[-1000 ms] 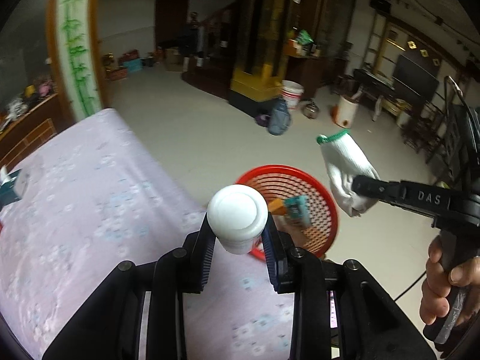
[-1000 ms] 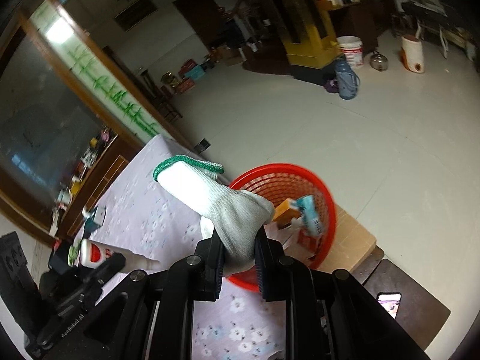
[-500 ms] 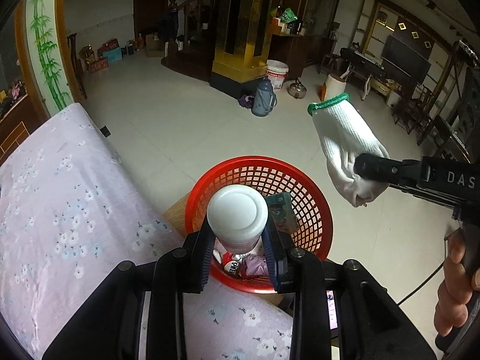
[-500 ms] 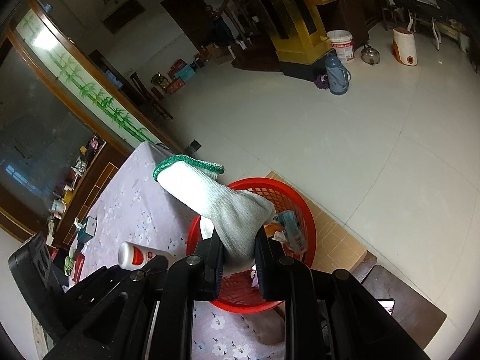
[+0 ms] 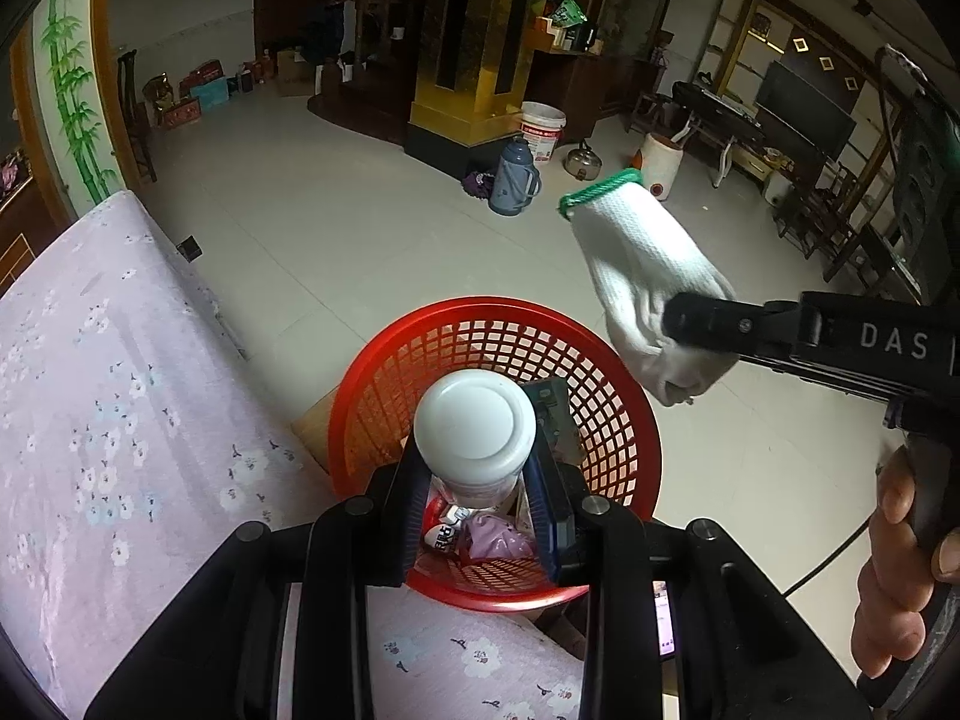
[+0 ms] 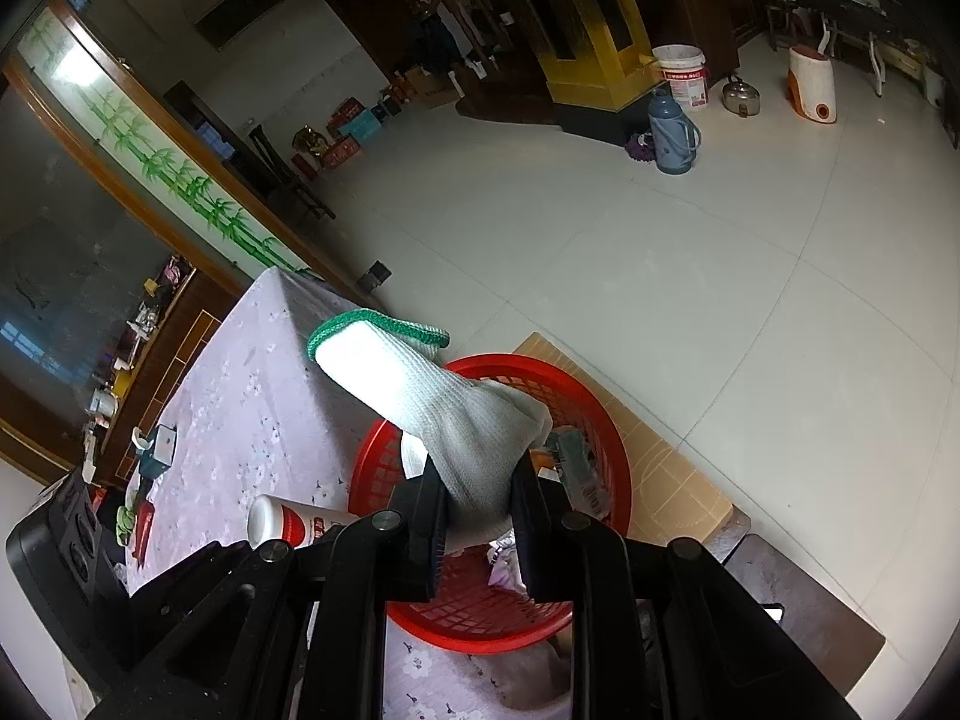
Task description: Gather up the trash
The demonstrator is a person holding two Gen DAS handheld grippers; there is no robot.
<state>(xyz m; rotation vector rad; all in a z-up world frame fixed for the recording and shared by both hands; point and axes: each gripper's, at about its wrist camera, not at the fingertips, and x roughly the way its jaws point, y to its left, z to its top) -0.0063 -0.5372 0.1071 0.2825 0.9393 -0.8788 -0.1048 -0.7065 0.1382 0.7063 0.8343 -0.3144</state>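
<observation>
My left gripper [image 5: 477, 474] is shut on a white bottle [image 5: 475, 429] with a red label, held directly over the red mesh basket [image 5: 600, 360]. From the right wrist view the same bottle [image 6: 288, 525] pokes out at the lower left. My right gripper [image 6: 477, 492] is shut on a white knit glove [image 6: 444, 408] with a green cuff, above the basket's [image 6: 606, 438] rim. In the left wrist view the glove [image 5: 645, 276] hangs just right of the basket. Inside the basket lie a teal box [image 5: 555, 411], a pink wrapper [image 5: 495, 540] and other scraps.
The table with the lilac flowered cloth [image 5: 108, 396] fills the left; small items [image 6: 153, 447] lie at its far end. The basket rests on a wooden stool [image 6: 672, 480] beside the table. Across the tiled floor stand a blue thermos [image 5: 510, 183] and a white bucket [image 5: 543, 129].
Both grippers have swung towards the basket: the bottle is now right over its opening, and the glove has come nearer to the basket's rim. Neither grip has changed.
</observation>
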